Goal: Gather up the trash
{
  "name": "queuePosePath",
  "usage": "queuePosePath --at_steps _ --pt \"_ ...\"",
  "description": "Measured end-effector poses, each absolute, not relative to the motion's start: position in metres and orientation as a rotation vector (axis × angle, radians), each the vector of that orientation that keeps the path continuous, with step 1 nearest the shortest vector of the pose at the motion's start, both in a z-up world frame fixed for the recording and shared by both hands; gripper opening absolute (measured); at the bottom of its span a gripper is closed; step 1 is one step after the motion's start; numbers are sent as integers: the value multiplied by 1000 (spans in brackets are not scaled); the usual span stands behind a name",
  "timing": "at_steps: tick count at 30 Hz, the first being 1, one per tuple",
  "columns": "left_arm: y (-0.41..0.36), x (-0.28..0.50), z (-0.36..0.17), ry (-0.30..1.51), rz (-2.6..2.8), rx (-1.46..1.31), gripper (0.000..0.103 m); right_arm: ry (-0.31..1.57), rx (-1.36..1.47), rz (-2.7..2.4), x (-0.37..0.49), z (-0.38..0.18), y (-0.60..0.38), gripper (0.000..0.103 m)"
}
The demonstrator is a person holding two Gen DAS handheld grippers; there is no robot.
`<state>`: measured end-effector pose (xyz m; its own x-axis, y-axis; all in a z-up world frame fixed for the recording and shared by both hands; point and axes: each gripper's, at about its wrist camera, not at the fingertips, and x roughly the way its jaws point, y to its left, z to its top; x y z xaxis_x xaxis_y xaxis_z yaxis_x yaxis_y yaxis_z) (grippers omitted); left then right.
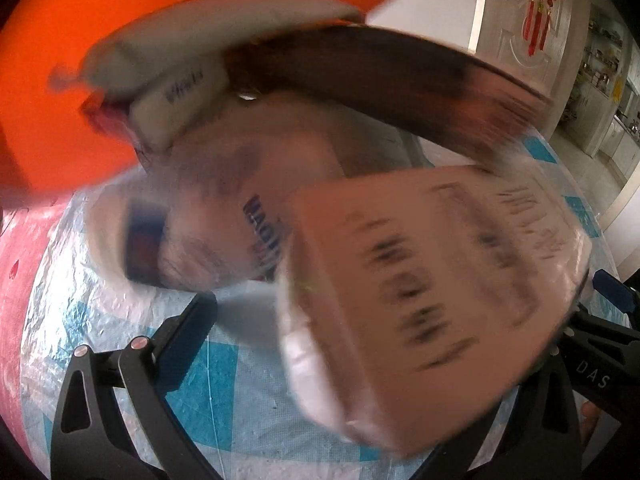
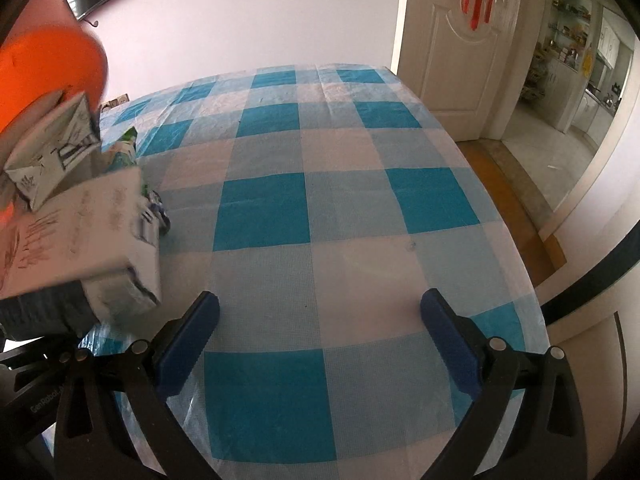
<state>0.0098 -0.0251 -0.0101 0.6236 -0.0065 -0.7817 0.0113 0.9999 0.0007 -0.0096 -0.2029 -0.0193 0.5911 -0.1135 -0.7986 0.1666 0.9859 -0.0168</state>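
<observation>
A: What fills the left wrist view?

B: A blurred heap of trash. A large pale cardboard box with dark printed lettering [image 1: 432, 288] takes the lower right of the frame, a crumpled white wrapper with dark blue letters [image 1: 224, 216] sits at centre, and a dark brown curved strip [image 1: 392, 84] arcs across the top. Behind them, in the upper left, is a bright orange plastic bin [image 1: 80, 40].

A: And the left gripper [image 1: 404, 296]?

B: Its black fingers stand wide apart, one at lower left, the blue-padded one at the right edge (mostly hidden by the box). The box lies between them, but I cannot tell whether they pinch it.

A: The right wrist view?

B: The right gripper [image 2: 320, 304] hangs released over a blue-and-white checked plastic tablecloth [image 2: 340, 208], nothing between its blue pads. At the left edge of the frame the same orange bin [image 2: 48, 64] shows, tilted, with a small white carton [image 2: 56, 152] at its mouth and the big pale box [image 2: 80, 232] just below it.

A: Anything behind?

B: A white panelled door with red hanging tassels [image 2: 460, 60], upper right.
</observation>
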Motion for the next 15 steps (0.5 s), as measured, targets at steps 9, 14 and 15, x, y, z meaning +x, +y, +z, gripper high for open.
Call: queuePosePath --at_steps 9,14,15 --pt "-30 9 -10 898 -11 6 99 925 63 -164 -9 -20 -203 99" --pt "-30 9 -9 897 -11 6 99 925 62 -164 -9 -20 -203 99" --pt "-30 9 -9 898 -11 6 99 925 62 -164 -9 -20 -203 99"
